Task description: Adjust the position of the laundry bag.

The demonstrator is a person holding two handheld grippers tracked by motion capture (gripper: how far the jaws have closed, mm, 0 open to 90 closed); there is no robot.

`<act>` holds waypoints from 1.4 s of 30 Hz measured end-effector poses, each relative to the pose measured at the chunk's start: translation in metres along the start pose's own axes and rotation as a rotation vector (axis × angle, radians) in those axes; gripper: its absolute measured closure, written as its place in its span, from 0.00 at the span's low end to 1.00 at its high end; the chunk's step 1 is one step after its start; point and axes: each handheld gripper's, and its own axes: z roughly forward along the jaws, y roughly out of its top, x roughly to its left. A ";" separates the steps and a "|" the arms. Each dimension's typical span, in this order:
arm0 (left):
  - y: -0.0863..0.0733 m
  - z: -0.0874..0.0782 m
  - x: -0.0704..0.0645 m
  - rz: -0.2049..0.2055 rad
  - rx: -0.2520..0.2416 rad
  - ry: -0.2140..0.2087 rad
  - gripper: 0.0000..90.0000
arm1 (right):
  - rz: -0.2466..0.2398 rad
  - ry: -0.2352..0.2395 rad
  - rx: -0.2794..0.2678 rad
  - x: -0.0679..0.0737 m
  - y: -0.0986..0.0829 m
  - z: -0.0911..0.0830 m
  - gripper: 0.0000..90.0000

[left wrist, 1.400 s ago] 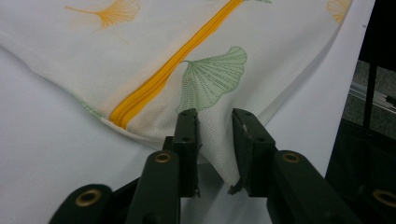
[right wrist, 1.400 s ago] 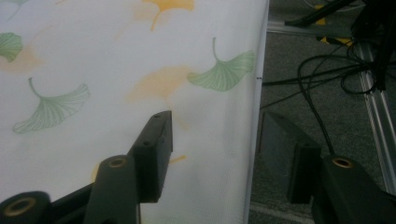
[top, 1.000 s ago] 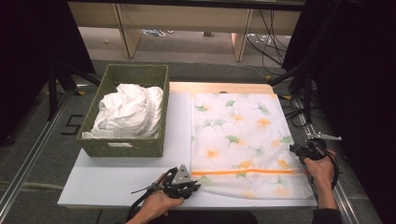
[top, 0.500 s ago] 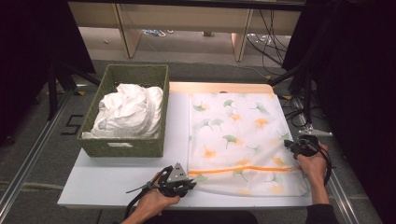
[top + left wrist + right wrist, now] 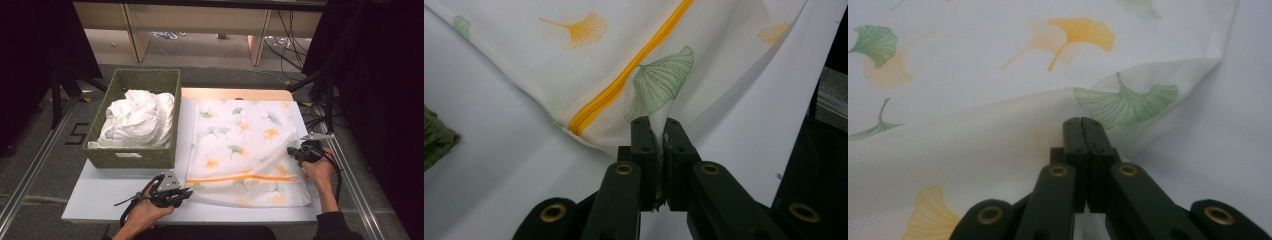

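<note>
Grippers pinch opposite edges of the bag (image 5: 245, 150), which lies flat on the table (image 5: 100, 192). Left gripper (image 5: 172, 192) clamps the near-left corner beside the orange zip (image 5: 624, 80); right gripper (image 5: 302, 152) clamps a raised fold at the right edge, likely to lift or spread it. Beyond, the basket (image 5: 135, 157) holds white cloth (image 5: 137, 117). Its label cannot be read; a floor mark (image 5: 77, 135) reads "5".

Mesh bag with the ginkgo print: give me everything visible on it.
The mesh bag is white, fine-woven and translucent, printed with green and orange ginkgo leaves, with an orange zipper across its near end. It lies mostly flat on the white table, right of the green basket. The left hand-held gripper is shut on its near-left edge, the right hand-held gripper on its right edge, raising folds there.
</note>
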 end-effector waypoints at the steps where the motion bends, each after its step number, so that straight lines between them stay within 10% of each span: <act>1: -0.002 -0.001 0.000 -0.004 -0.004 -0.005 0.95 | 0.004 0.001 0.017 0.001 0.000 -0.001 1.00; 5: -0.007 -0.007 -0.002 0.001 0.003 -0.011 0.95 | 0.059 0.029 0.051 0.005 -0.001 -0.004 1.00; 10: -0.005 -0.006 -0.003 0.005 0.007 -0.010 0.95 | 0.101 0.002 0.032 -0.007 0.002 -0.005 0.64; 15: -0.005 -0.004 -0.005 -0.015 0.002 -0.026 0.94 | 0.205 -0.003 -0.029 -0.022 0.007 -0.009 0.52; 20: -0.005 0.001 -0.016 0.002 0.023 -0.080 0.93 | 0.188 0.000 -0.015 -0.022 0.012 -0.004 0.66; 25: 0.000 -0.006 -0.011 -0.105 -0.041 -0.060 0.75 | 0.110 0.016 0.051 -0.019 0.009 0.004 0.94; 26: 0.006 -0.011 -0.006 -0.071 -0.036 -0.018 0.65 | 0.111 0.002 0.068 -0.017 0.008 0.004 1.00; 30: 0.014 -0.009 0.002 -0.044 -0.035 0.026 0.56 | 0.091 0.016 0.065 -0.019 0.008 0.004 1.00; 33: 0.018 0.001 0.013 -0.118 -0.035 0.053 0.54 | 0.093 0.003 0.046 -0.017 0.009 0.004 1.00; 42: 0.026 0.031 0.033 -0.156 0.027 0.112 0.59 | 0.053 0.022 0.016 -0.018 0.014 0.008 1.00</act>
